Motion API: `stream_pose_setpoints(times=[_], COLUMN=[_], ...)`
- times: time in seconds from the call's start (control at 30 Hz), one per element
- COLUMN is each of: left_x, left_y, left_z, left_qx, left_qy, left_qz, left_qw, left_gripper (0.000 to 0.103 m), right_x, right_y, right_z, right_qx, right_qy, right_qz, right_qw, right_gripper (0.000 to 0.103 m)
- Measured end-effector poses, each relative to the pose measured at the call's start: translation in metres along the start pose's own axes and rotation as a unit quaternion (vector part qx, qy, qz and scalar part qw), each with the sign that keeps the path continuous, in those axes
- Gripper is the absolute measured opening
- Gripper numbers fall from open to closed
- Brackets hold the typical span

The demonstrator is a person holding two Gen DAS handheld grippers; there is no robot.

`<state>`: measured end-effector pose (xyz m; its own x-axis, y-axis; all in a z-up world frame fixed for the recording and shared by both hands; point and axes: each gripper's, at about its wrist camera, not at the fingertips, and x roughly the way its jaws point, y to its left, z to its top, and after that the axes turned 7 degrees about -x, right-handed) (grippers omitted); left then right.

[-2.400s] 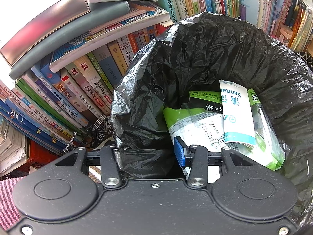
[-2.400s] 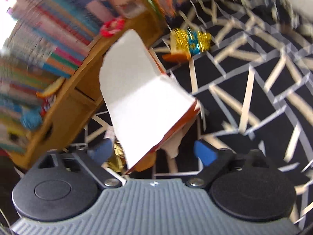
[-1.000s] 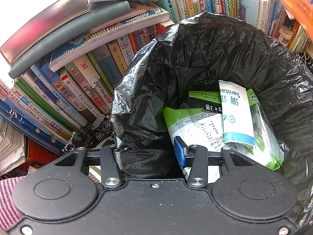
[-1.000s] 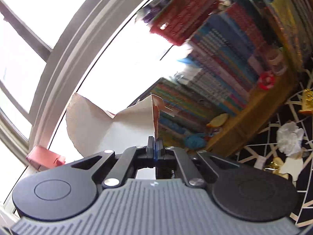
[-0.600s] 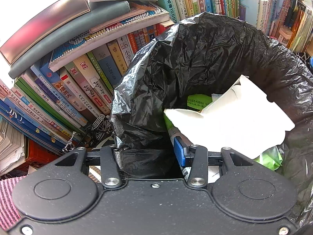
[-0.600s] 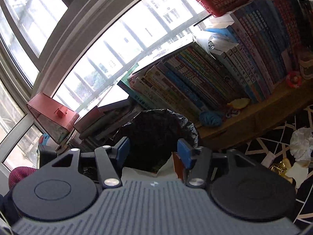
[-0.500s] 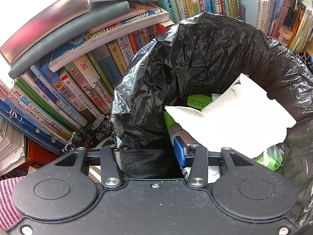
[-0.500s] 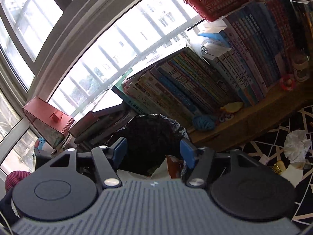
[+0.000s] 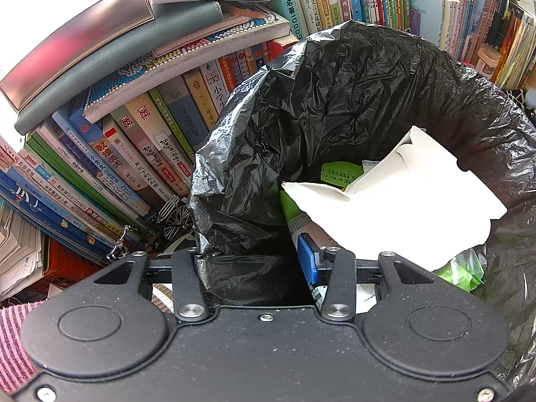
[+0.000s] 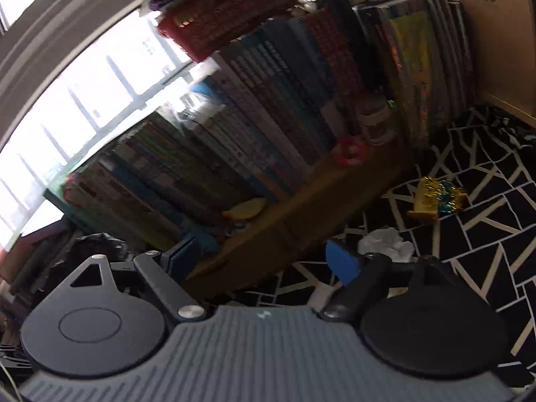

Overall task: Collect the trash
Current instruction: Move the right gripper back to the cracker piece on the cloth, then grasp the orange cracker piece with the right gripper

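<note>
L gripper (image 9: 251, 261) is clamped on the near rim of the black trash bag (image 9: 335, 107): a fold of the plastic is bunched between its two fingers, one blue pad (image 9: 306, 261) visible on the inner side, the other hidden behind the bag. R gripper (image 10: 264, 258) has its jaws opening wide, w/ nothing between them; two blue pads show, well apart.

Inside the bag, just past the L gripper: one white cardboard piece (image 9: 402, 207) lying flat on top, a folded flap at its far edge. Under it, green-and-white packaging (image 9: 338, 172) peeks out at the far side and again at the right edge; count of pieces below can't be told. Bag mouth stands open, its far wall upright.

R wrist view, blurred: on the black-and-white patterned floor (image 10: 485, 227) just past the right finger sits one crumpled white tissue wad (image 10: 385, 241); farther on, one gold foil wrapper w/ blue bits (image 10: 439, 197). A white scrap near the finger base is too unclear to name.

Behind: wooden shelf (image 10: 301, 221) packed w/ books (image 10: 251, 154), too many to count; one red basket (image 10: 227, 16) on top; windows beyond.
</note>
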<state>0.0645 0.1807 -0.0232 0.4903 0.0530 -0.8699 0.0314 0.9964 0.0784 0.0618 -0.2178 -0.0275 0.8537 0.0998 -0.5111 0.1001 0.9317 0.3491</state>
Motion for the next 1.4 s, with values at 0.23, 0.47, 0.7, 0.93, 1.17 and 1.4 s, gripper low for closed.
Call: stream_pose_setpoints(times=[0.23,0.47,0.7,0.93,1.17,1.4], left_x=[0.000,0.000,-0.001,-0.002,-0.002,-0.001], left_y=[0.000,0.001,0.001,0.002,0.002,0.002], left_z=[0.000,0.000,0.000,0.000,0.000,0.000], left_qx=[0.000,0.000,-0.002,-0.002,0.000,0.001], left_qy=[0.000,0.000,0.001,0.000,-0.001,-0.001], left_qz=[0.000,0.000,-0.002,-0.001,-0.001,-0.002], left_qw=[1.0000,1.0000,1.0000,1.0000,1.0000,1.0000], left_gripper=[0.041,0.041,0.041,0.041,0.041,0.041], right_x=[0.048,0.074,0.088,0.093,0.092,0.074], right_y=[-0.035,-0.055,-0.073,-0.088,-0.068,-0.045], right_z=[-0.037,-0.069,-0.086,-0.090,-0.081,-0.057], right_qx=[0.010,0.031,0.108,0.178,0.142,0.106], right_qy=[0.075,0.149,0.179,0.166,0.182,0.162], right_qz=[-0.094,-0.118,-0.098,-0.059,-0.079,-0.068], right_qw=[0.993,0.981,0.973,0.968,0.970,0.979], right_gripper=[0.091,0.071,0.069,0.044,0.014,0.011])
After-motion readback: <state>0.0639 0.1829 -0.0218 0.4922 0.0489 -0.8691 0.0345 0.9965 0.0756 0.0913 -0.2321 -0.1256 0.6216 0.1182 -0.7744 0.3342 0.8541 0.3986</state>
